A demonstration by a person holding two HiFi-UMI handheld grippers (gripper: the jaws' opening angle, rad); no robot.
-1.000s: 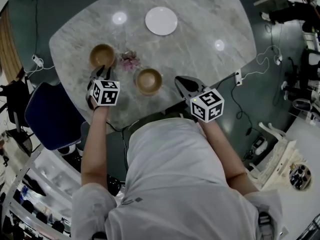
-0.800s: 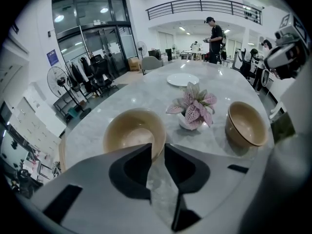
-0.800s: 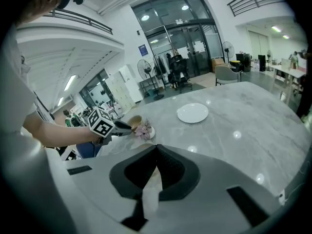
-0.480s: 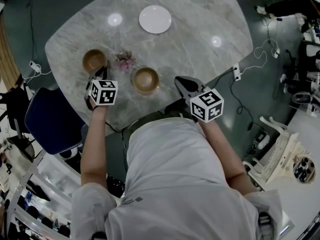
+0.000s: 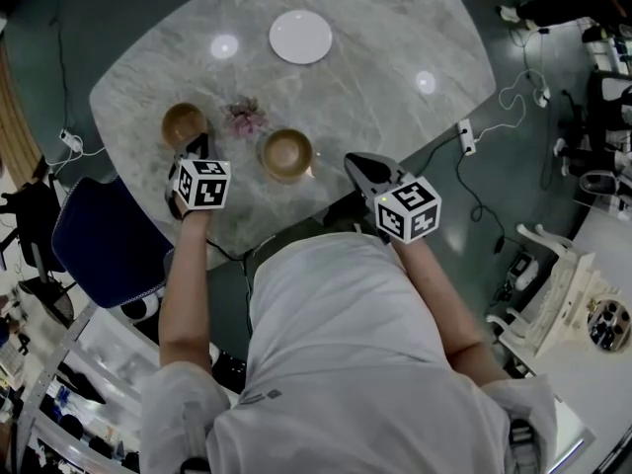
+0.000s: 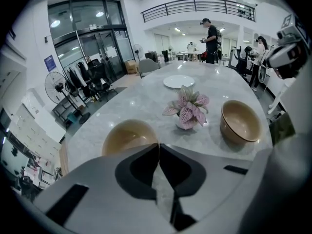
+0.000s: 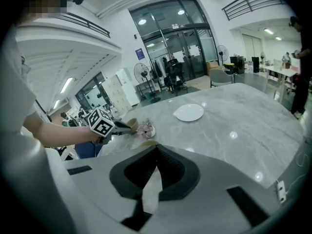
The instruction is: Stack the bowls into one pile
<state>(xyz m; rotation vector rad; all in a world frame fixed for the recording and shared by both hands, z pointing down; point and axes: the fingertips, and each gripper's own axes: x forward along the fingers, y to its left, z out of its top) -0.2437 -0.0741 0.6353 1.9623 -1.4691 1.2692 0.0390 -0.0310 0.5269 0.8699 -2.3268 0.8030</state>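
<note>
Two tan, round, smooth-walled bowls sit apart on a grey-veined marble table (image 5: 395,47) with a glossy top that mirrors the ceiling lights. A person in a white shirt holds a two-jaw gripper in each hand above the table's near edge. The left bowl (image 5: 185,123) rests upright near the table's left side, its deep, matte-looking hollow open to the camera. The left gripper (image 5: 197,143) hovers directly in front of this bowl, with its dark jaw tips pressed together on nothing. In the left gripper view the bowl's rim rises just past those closed tips, though contact cannot be judged. The second bowl (image 5: 287,154) stands upright to that gripper's right, between the two grippers and closer to the table's front edge. The right gripper (image 5: 352,160) is held off this bowl's right side, near the table's edge. Its jaws are likewise closed tip to tip and empty, and in its own view they point across the marble towards the second bowl. Between the bowls and slightly farther back stands a small potted plant (image 5: 245,117) with pink-and-green veined leaves. A flat, round white plate (image 5: 300,37) lies well beyond it towards the far side. A blue chair (image 5: 99,245) sits at the table's left.
</note>
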